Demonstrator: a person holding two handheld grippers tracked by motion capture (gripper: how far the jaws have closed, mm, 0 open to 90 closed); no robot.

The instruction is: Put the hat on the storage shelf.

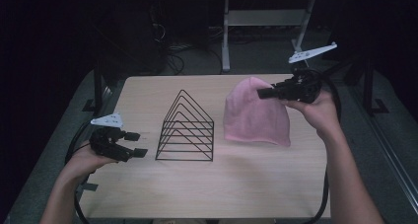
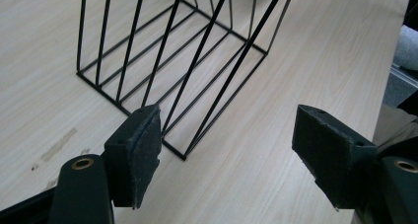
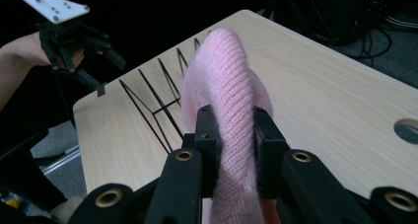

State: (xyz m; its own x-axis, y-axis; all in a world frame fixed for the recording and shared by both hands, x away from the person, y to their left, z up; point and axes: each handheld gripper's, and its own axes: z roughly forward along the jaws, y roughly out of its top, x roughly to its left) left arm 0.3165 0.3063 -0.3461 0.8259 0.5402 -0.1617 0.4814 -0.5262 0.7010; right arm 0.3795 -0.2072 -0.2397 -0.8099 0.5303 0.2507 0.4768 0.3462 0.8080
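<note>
Pink beanie [image 3: 222, 86] clamped in right tool [image 3: 235, 130]; left tool [image 2: 231, 155] gapes apart before wire rack [image 2: 172, 61]

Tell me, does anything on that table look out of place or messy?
Nothing is spilled or broken. The one odd sight is the pink knit hat: the right gripper pinches its edge, so it hangs stretched with its lower part at the table. The black wire rack stands upright, and the left gripper is open beside it.
</note>
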